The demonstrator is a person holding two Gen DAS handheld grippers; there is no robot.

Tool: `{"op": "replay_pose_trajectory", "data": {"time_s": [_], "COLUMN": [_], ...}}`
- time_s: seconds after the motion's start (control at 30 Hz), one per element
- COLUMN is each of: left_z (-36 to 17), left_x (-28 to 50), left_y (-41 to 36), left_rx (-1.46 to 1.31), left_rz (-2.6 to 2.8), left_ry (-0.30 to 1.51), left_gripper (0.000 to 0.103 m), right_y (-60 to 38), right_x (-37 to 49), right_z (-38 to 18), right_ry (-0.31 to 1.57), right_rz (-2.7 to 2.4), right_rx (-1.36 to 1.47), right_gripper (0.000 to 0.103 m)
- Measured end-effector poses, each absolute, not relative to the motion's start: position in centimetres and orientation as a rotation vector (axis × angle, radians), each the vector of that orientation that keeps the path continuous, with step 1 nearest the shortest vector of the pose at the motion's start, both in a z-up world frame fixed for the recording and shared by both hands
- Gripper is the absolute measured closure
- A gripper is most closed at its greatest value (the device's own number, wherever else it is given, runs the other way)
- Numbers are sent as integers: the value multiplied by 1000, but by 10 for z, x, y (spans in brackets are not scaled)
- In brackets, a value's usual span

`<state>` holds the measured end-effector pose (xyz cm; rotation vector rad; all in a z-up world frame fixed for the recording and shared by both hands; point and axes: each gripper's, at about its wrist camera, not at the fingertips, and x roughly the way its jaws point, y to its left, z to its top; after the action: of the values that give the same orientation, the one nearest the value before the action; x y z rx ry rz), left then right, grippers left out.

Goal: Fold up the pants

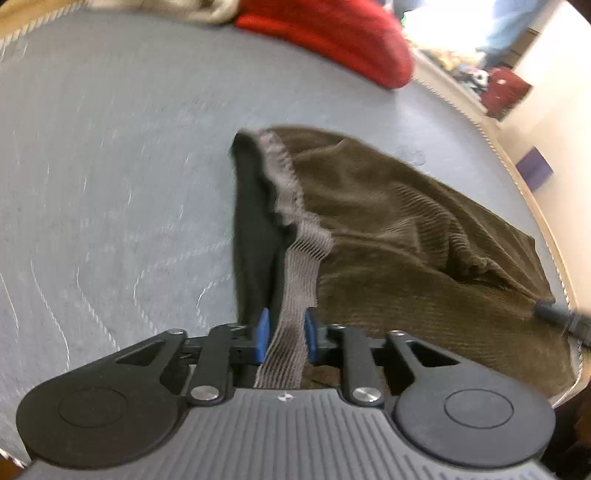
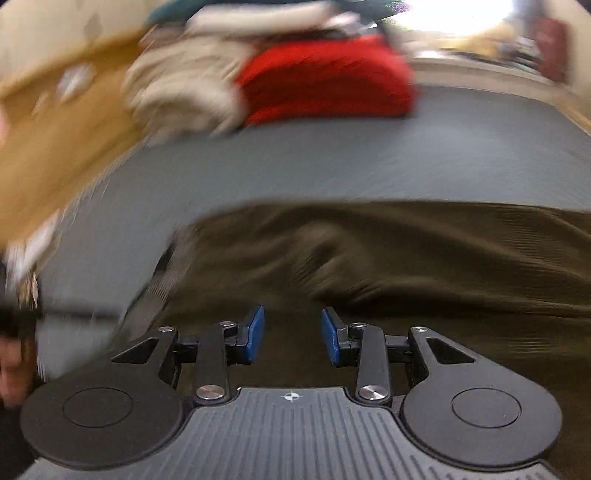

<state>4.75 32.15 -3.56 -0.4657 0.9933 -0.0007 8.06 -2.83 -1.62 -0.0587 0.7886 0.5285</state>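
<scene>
The pants [image 1: 406, 240] are olive-brown corduroy with a grey ribbed waistband [image 1: 295, 221] and a black lining, lying crumpled on a grey mattress [image 1: 110, 166]. My left gripper [image 1: 286, 332] is shut on the waistband, which runs taut up between its blue pads. In the right wrist view the pants [image 2: 406, 258] spread blurred across the lower half. My right gripper [image 2: 291, 332] hovers over them, open, with only the cloth below showing in the gap. A dark blurred piece [image 1: 554, 317] shows at the pants' right corner.
A red folded garment [image 1: 332, 33] [image 2: 325, 81] lies at the mattress's far side beside a beige pile [image 2: 184, 85]. A tan surface [image 2: 55, 147] fills the left of the right wrist view. The mattress's corded edge [image 1: 509, 162] runs down the right. A hand [image 2: 11, 362] shows at the lower left.
</scene>
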Motion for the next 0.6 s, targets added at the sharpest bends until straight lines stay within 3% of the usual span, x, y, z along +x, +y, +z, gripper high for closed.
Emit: {"op": "replay_pose_trajectory", "data": {"time_s": [0.07,0.27,0.43,0.6], "left_z": [-45,-60,-69,-71], "left_x": [50,59,68,75], "left_y": [330,340,336,325], "left_rx": [-517,-589,-574,-523], "left_rz": [4,-20,-43,-65], "left_ry": [1040,1100,1156,1174], "left_gripper": [55,39,36,31], "right_y": [6,57,65,69], "right_x": [60,30,22,20], "right_z": [-29,-85,-102,-100], "right_ry": [827,955,967,1008], "right_rz": [604,791,851,928], "right_rx": [-146,-367,-434,-420], "right_gripper": [67,66,51,49]}}
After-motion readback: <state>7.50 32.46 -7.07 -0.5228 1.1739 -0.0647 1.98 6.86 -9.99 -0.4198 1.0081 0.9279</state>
